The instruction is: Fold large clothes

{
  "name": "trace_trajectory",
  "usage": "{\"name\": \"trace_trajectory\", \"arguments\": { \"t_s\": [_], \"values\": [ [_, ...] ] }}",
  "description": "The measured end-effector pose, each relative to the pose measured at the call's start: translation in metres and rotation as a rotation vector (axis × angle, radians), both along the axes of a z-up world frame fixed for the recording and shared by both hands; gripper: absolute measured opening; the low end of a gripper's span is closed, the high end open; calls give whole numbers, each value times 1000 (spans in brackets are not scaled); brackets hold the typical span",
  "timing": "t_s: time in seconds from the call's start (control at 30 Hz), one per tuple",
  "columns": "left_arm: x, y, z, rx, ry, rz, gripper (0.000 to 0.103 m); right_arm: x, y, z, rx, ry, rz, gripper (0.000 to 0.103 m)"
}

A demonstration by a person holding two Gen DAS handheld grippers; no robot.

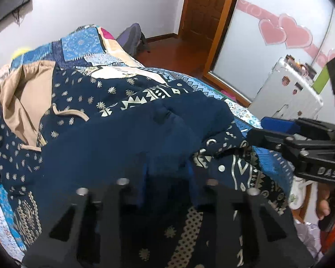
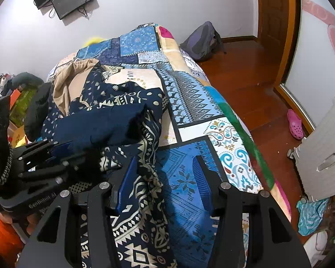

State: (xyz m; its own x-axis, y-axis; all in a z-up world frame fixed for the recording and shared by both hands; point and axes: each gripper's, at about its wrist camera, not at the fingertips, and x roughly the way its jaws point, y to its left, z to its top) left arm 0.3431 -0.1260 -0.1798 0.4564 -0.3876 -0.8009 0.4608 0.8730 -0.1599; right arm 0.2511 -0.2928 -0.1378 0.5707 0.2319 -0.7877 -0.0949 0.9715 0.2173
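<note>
Patchwork bedspread (image 2: 189,102) underneath; my left gripper (image 1: 167,174) pinches the navy patterned garment (image 1: 100,138), right gripper (image 2: 165,178) spread, hem at 9 o'clock.

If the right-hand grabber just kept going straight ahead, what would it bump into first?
Probably the blue patchwork bedspread. The right gripper has open jaws, pointing along the bed. The navy patterned hooded garment lies slightly left of that line, brushing the left finger, though depth is hard to judge.
</note>
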Motion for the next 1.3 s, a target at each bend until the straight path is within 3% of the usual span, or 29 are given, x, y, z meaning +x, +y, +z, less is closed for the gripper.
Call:
{"name": "trace_trajectory", "arguments": {
  "t_s": [0.13, 0.3, 0.53, 0.7, 0.83, 1.07, 1.3],
  "values": [
    [-1, 12, 10, -37, -6, -1, 7, 1, 6, 1, -7, -1, 14, 48],
    [-10, 35, 35, -58, -90, 47, 6, 3, 13, 7, -8, -16, 25, 48],
    [-30, 108, 76, -118, -205, 226, 5, 11, 28, 18, -17, -46, 55, 48],
    [-47, 152, 88, -142, -253, 344, 5, 19, 48, 17, -48, -58, 97, 48],
    [-69, 178, 84, -105, -286, 416, 5, 25, 59, 9, -60, -32, 133, 48],
    [-79, 218, 46, -45, -176, 506, 5, 32, 69, -18, -85, 51, 164, 48],
    [-86, 265, 1, 14, -34, 626, 5, 29, 68, -20, -97, 55, 173, 48]
  ]
}}
